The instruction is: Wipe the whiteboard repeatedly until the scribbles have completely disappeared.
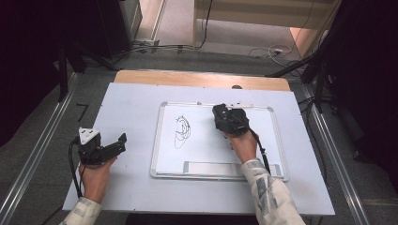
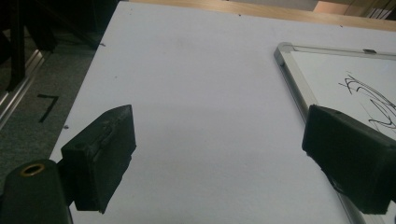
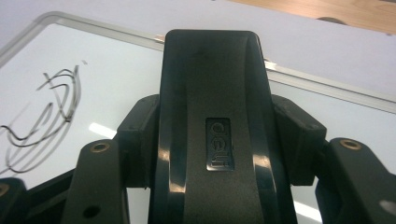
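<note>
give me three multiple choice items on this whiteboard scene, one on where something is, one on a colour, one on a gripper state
1. Where is the scribble on the whiteboard?
A. its left half
B. its right half
C. its bottom tray

2. What colour is the eraser held in the right gripper?
A. red
B. black
C. yellow

3. How does the left gripper stand?
A. shut on a pen
B. shut on a cloth
C. open, holding nothing

Key: 1 A, the high view shows the lines left of the board's middle. 2 B, the right gripper view shows a black body clamped between the jaws. 3 C, the left gripper view shows the jaws wide apart with bare table between them.
</note>
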The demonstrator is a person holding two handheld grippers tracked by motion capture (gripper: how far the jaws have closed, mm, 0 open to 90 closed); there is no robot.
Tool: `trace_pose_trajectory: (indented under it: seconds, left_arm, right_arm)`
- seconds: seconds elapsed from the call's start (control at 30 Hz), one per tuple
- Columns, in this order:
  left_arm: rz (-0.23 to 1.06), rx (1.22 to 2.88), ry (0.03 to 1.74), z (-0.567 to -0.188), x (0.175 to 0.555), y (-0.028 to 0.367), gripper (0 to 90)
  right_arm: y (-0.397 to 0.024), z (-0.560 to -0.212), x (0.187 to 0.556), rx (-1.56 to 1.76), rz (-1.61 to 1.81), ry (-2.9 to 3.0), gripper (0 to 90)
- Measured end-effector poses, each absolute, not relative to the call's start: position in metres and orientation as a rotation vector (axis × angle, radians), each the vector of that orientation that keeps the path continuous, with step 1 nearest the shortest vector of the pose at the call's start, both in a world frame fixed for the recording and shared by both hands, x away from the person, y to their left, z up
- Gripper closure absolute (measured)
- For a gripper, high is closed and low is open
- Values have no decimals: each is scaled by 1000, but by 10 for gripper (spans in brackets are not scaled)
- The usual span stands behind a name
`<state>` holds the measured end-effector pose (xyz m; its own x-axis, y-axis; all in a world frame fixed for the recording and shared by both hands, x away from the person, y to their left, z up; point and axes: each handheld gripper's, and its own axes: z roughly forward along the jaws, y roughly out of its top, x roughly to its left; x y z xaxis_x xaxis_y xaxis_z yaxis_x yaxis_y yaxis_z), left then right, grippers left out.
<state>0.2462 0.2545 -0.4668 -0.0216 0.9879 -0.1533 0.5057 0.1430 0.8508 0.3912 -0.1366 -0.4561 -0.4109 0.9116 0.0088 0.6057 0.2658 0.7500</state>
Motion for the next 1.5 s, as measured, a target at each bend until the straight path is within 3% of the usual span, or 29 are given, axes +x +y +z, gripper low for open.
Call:
trace_pose_trajectory:
  seconds: [0.53, 1.5]
  left_arm:
    - [771, 1462, 1647, -468, 243, 258, 102]
    - [768, 1452, 1648, -468, 242, 260, 102]
  right_arm:
    - [-81, -467, 389, 1309, 995, 2197, 373]
    - [-38, -482, 387, 1247, 986, 2247, 372]
